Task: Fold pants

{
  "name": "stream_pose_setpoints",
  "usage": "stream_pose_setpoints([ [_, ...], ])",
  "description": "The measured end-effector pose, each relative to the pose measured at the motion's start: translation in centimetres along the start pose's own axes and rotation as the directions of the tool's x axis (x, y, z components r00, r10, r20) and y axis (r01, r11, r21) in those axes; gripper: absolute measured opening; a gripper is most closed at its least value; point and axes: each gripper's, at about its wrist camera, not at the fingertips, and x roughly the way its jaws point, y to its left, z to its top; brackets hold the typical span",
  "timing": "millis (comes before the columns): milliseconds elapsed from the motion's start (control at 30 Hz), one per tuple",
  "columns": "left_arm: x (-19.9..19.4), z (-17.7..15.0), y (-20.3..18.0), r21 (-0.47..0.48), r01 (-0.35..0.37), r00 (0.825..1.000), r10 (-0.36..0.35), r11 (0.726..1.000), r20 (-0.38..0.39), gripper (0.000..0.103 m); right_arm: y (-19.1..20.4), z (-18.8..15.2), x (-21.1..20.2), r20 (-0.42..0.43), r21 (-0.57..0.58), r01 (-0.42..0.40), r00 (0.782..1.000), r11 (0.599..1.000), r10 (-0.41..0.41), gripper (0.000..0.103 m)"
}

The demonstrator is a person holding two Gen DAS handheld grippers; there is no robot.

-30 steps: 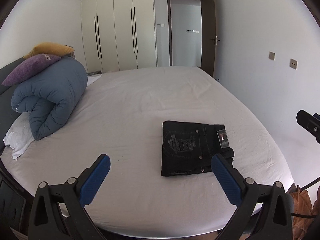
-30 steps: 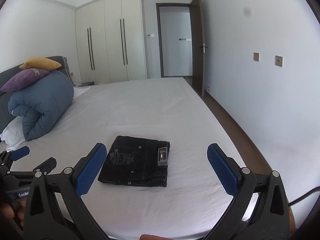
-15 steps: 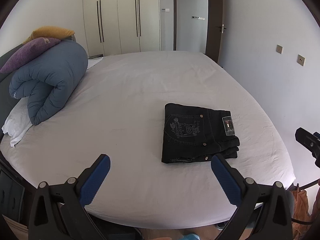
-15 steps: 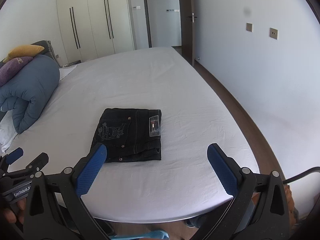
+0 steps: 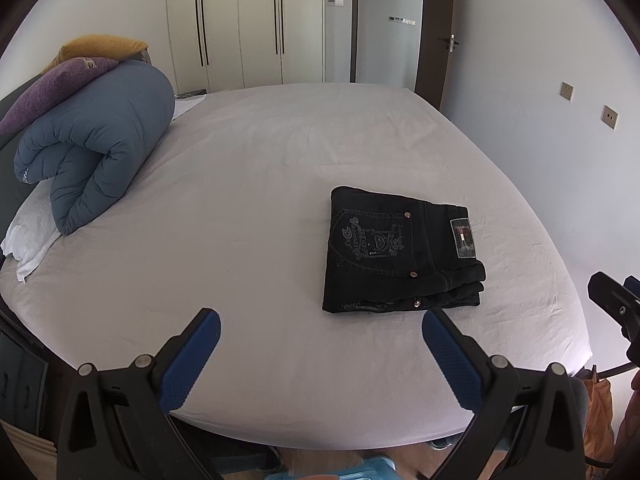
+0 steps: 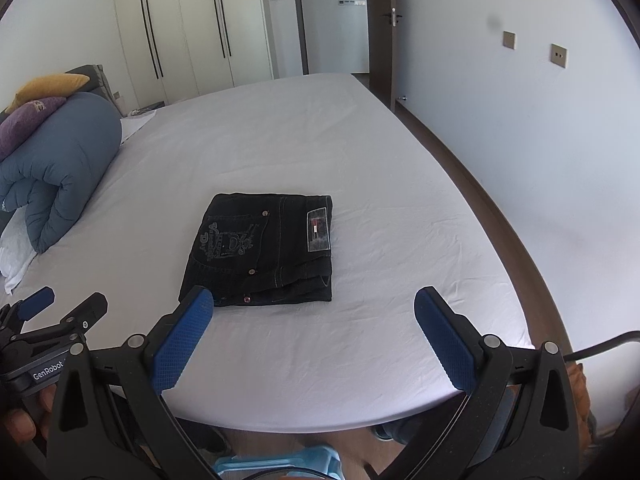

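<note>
The black pants [image 5: 400,250] lie folded into a compact rectangle on the white bed [image 5: 260,184], pocket embroidery and waist label facing up. They also show in the right wrist view [image 6: 266,248]. My left gripper [image 5: 320,346] is open and empty, held above the bed's near edge, short of the pants. My right gripper [image 6: 306,328] is open and empty, also back from the pants near the bed's front edge. The left gripper shows at the lower left of the right wrist view [image 6: 48,308].
A rolled blue duvet [image 5: 96,140] with purple and yellow pillows lies at the bed's left side. A white wall [image 6: 540,140] runs close along the right. Wardrobes and an open door stand behind the bed.
Both grippers have risen and tilted down, so the folded pants sit higher and farther in view. The pants have not moved. Both grippers stay open.
</note>
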Motion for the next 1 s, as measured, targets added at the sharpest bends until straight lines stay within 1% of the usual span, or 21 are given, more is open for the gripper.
stream_pose_setpoints([
  [233, 0.4, -0.3, 0.0, -0.002, 0.000, 1.000, 0.000, 1.000, -0.016, 0.103, 0.6, -0.6, 1.1, -0.037, 0.002, -0.001, 0.999, 1.000, 0.001, 0.103],
  [1000, 1.0, -0.7, 0.3, -0.015, 0.011, 0.999, -0.012, 1.000, -0.037, 0.103, 1.4, -1.4, 1.7, -0.061, -0.004, -0.004, 0.998, 1.000, 0.004, 0.103],
])
